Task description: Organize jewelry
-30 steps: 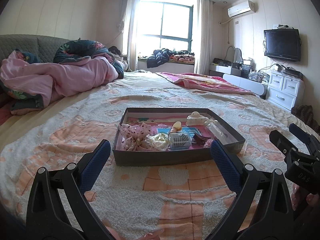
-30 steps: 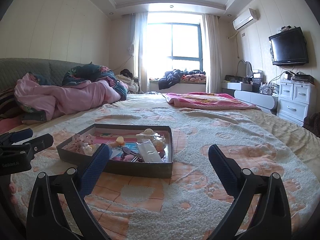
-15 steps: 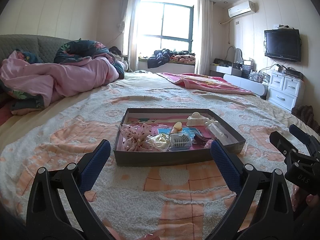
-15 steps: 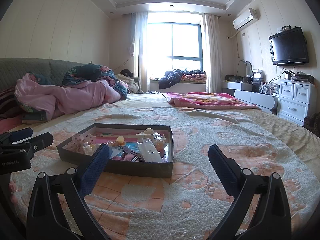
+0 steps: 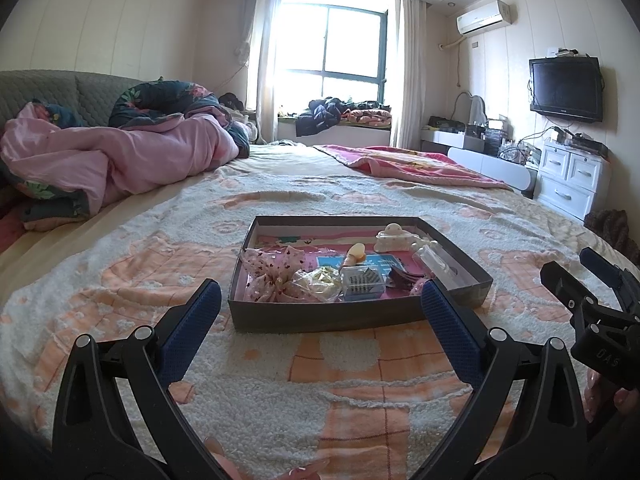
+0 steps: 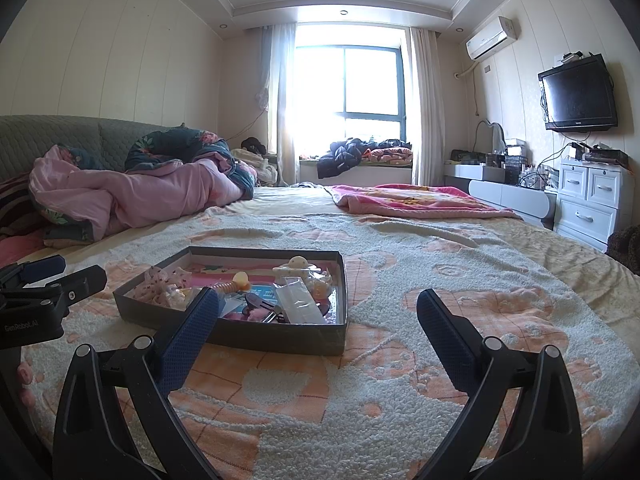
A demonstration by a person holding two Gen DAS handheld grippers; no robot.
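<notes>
A shallow dark grey box (image 5: pixel 320 320) sits on the bed's blanket, holding a pink dotted bow (image 5: pixel 272 272), a small blue case (image 5: pixel 362 282), a white hair clip (image 5: pixel 394 240), an orange piece (image 5: pixel 356 254) and a clear bag (image 5: pixel 434 258). My left gripper (image 5: pixel 320 316) is open and empty, just short of the box's near wall. My right gripper (image 6: pixel 316 320) is open and empty, to the right of the box (image 6: pixel 280 336). The right gripper also shows at the left wrist view's right edge (image 5: pixel 592 276).
A crumpled pink duvet (image 5: pixel 108 160) lies at the far left by the headboard. A pink blanket (image 5: pixel 404 166) lies at the far right. White drawers (image 5: pixel 572 184) and a wall TV (image 5: pixel 566 88) stand beyond the bed's right edge.
</notes>
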